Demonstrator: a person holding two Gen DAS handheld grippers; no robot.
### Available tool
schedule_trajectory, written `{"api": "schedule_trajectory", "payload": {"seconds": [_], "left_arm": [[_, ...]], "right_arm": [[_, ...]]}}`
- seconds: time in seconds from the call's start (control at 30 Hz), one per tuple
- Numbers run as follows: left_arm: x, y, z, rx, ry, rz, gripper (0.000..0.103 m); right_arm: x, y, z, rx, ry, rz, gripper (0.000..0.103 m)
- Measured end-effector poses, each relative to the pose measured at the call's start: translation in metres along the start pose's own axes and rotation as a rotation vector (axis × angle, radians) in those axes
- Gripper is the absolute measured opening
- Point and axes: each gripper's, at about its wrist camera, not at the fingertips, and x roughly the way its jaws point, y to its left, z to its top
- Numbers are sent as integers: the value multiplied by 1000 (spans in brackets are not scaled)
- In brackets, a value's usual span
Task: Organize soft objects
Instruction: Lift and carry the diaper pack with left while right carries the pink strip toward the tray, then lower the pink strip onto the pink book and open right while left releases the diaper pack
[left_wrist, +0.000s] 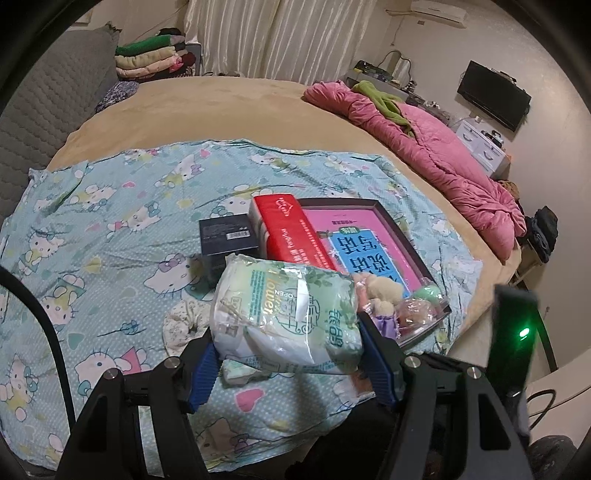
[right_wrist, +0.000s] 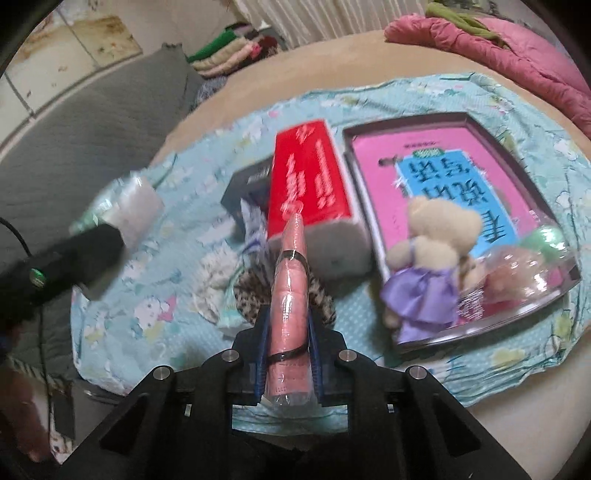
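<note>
My left gripper (left_wrist: 286, 345) sits at the bottom centre of its view, jaws set wide and pressed against both sides of a green-and-white tissue pack (left_wrist: 286, 314), which I hold above the cartoon-print cloth (left_wrist: 110, 229). My right gripper (right_wrist: 288, 339) is low in the middle of its own blurred view, jaws narrow and clamped on a slim pink wrapped item (right_wrist: 290, 284) with black bands around it. Beyond it, at centre frame, a red tissue box (right_wrist: 314, 184) lies on the cloth beside a dark tray (right_wrist: 480, 332) at the right. On the tray's pink book (right_wrist: 388, 162) rests a plush bear in a purple dress (right_wrist: 424, 266). A leopard-print scrunchie (right_wrist: 321, 291) lies just under the pink item.
</note>
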Motion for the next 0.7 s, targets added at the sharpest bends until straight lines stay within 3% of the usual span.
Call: {"api": "schedule_trajectory", "payload": {"seconds": [0.4, 0.7], "left_arm": [[11, -48, 15, 81, -2, -30, 68], [49, -96, 16, 163, 37, -65, 68]], "right_arm": [[-66, -53, 26, 79, -154, -47, 19], [-85, -95, 35, 139, -207, -82, 19]]}}
